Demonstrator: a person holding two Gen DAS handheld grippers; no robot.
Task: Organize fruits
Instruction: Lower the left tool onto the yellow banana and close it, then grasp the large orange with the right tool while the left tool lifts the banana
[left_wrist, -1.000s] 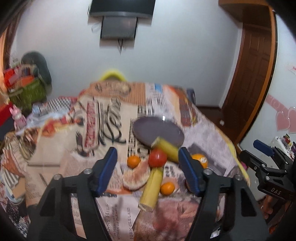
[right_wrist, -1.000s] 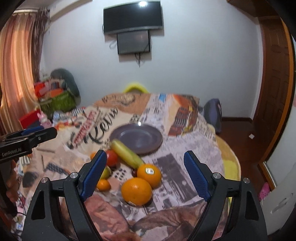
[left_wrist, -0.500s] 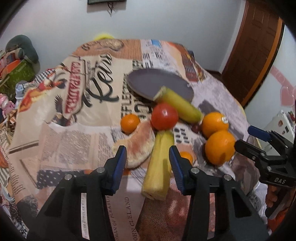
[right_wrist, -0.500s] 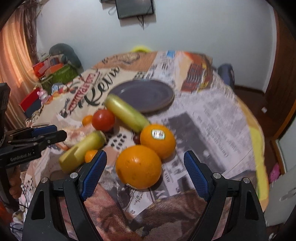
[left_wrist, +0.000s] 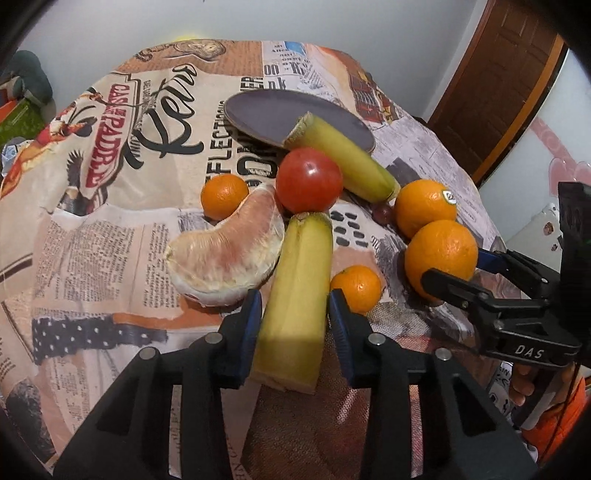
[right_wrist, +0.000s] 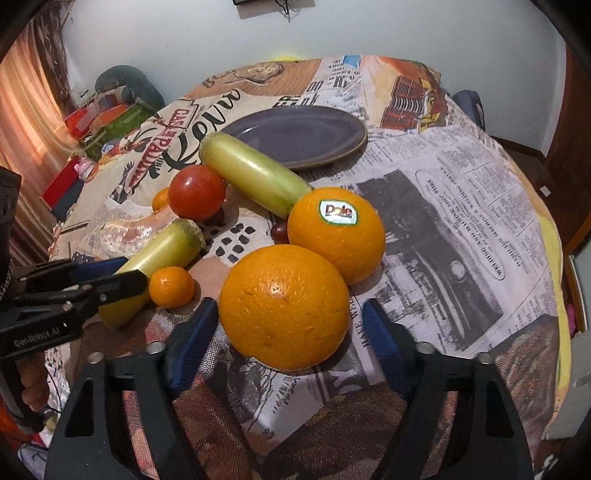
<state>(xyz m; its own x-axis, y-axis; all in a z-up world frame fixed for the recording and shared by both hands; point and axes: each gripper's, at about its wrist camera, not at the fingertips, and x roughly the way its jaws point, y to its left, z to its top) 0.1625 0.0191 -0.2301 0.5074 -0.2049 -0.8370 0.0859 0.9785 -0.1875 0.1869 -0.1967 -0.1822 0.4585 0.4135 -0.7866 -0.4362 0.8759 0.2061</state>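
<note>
While every fruit lies loose on the tablecloth and the purple plate toward the far edge holds nothing, the sorting looks barely begun; all of it seems left to do. Nearest the plate, one banana piece overlaps its rim. A second banana piece points at the near edge, and the left gripper has its jaws apart on either side of the cut end, close but seemingly not yet pressing. Beside it lies a pale pink pomelo segment, membrane dull and veined. Over toward the right edge, the right gripper straddles a large orange, jaws apart with gaps showing; a stickered orange touches it behind. A glossy tomato sits mid-cluster. Smallest are two mandarins and a dark grape
</note>
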